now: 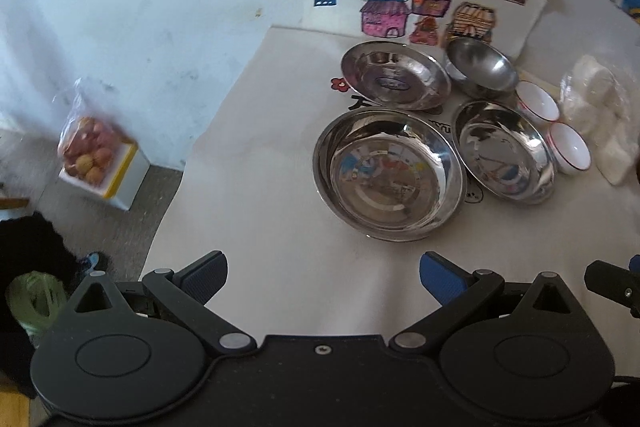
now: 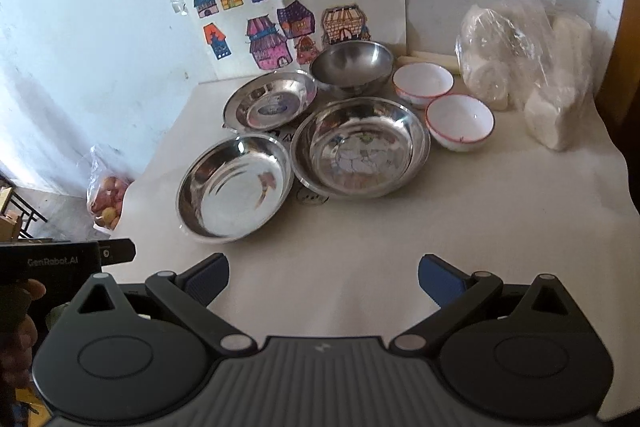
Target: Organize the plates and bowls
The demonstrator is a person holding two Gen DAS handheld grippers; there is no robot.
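Three shallow steel plates, one deep steel bowl and two white bowls with red rims sit on a cream table. In the left wrist view the nearest steel plate lies ahead, a second to its right, a third behind, the steel bowl at the back, the white bowls at right. My left gripper is open and empty, short of the plates. My right gripper is open and empty, near the front plates. The white bowls stand right of them.
Clear bags of white rolls stand at the table's right back. Children's drawings hang on the wall behind. A bag of fruit on a box sits on the floor at left. The left gripper's body shows at the right view's left edge.
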